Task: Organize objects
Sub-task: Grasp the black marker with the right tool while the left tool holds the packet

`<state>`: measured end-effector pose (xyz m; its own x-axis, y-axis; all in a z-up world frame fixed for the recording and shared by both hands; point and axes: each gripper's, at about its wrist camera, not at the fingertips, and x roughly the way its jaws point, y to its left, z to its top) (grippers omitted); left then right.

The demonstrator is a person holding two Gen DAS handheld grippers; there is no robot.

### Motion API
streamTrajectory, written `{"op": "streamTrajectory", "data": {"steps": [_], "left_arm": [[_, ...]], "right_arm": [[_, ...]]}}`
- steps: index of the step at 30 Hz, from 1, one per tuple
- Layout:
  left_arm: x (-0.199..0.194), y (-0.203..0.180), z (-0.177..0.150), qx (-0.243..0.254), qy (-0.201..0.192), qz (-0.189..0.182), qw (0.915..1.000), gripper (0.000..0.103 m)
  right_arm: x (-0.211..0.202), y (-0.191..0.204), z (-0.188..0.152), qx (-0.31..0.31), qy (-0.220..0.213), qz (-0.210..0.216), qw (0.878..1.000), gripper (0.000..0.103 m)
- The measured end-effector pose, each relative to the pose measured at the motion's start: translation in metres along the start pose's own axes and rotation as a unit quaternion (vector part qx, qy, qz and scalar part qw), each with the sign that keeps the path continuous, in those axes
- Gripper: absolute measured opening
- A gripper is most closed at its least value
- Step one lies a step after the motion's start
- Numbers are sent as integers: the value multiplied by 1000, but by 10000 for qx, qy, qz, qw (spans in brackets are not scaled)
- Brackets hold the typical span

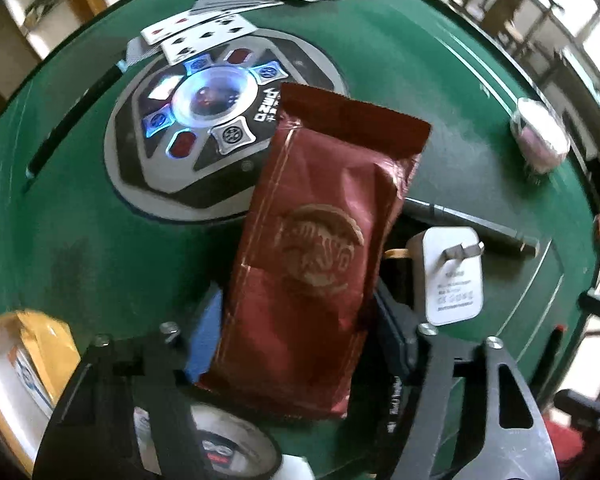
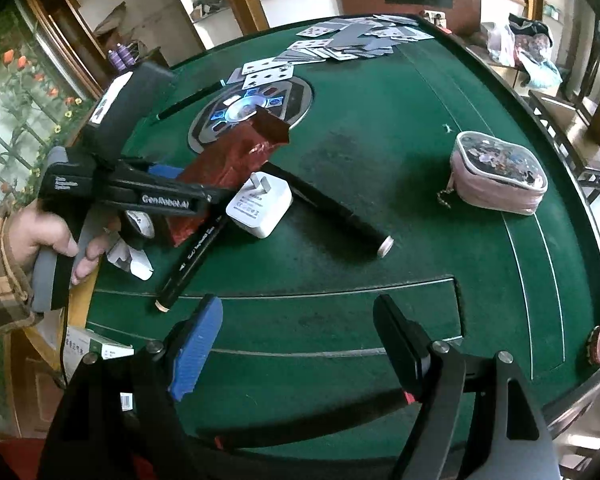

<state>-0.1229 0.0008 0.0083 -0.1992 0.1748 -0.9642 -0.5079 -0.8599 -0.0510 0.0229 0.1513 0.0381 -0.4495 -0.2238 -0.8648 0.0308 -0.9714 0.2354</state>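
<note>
Black jaws, blue pad [image 2: 196,344], plaid sleeve [image 2: 0,272]

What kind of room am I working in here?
Probably a home games room: a green felt mahjong-style table with a lit central control panel, scattered playing cards, and household shelves behind.

Charger [image 2: 259,209] lies between packet [image 2: 236,156] and tube [image 2: 332,210].

light: daylight from windows, blown out | blur: soft at edges | distortion: strong fisheye
</note>
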Motion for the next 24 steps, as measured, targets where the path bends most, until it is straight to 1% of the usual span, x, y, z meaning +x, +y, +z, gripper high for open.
{"op": "streamTrajectory", "data": {"steps": [2,4,7,11,12,13,14,15,16,17,18,20,21,22,23,24], "left_arm": [[-4,1,-4,-187,1,7,9998,58],[-7,-1,-10,-326,56,-30,9994,56],[-12,-8,-22,-397,134,-93,9991,54],[-16,-8,-34,-526,222,-183,9982,53],[-18,-8,-37,-556,225,-207,9980,53],[-20,-10,-41,-573,230,-207,9979,52],[-18,-2,-36,-589,251,-205,9977,52],[-20,-4,-37,-620,270,-205,9975,52],[-21,-5,-40,-661,288,-211,9972,52],[-22,-6,-44,-711,291,-220,9968,52],[-23,-6,-47,-758,293,-226,9964,52],[-23,-5,-43,-836,296,-211,9958,52],[-21,-12,-42,-859,291,-185,9957,52],[-21,-13,-42,-883,295,-154,9955,52],[-22,-15,-49,-913,304,-126,9953,52],[-22,-16,-48,-949,308,-114,9949,52]], "right_arm": [[1,0,1,-20,0,17,10000,78],[2,0,4,-102,-19,13,9999,78],[9,-4,10,-250,-36,1,9997,78],[27,-15,30,-629,67,-279,9976,78],[31,-17,35,-719,109,-323,9968,76],[35,-18,41,-814,141,-359,9959,73],[41,-19,47,-935,207,-368,9947,66],[46,-19,52,-1026,264,-370,9937,61],[52,-17,56,-1120,319,-368,9925,59],[58,-16,61,-1227,392,-365,9910,54],[64,-14,64,-1335,456,-378,9893,51],[76,-9,69,-1554,581,-404,9853,45],[82,-6,71,-1632,625,-404,9838,40],[86,-3,72,-1693,666,-400,9825,37],[91,0,72,-1774,722,-377,9808,30],[95,3,72,-1834,761,-374,9794,27]]}}
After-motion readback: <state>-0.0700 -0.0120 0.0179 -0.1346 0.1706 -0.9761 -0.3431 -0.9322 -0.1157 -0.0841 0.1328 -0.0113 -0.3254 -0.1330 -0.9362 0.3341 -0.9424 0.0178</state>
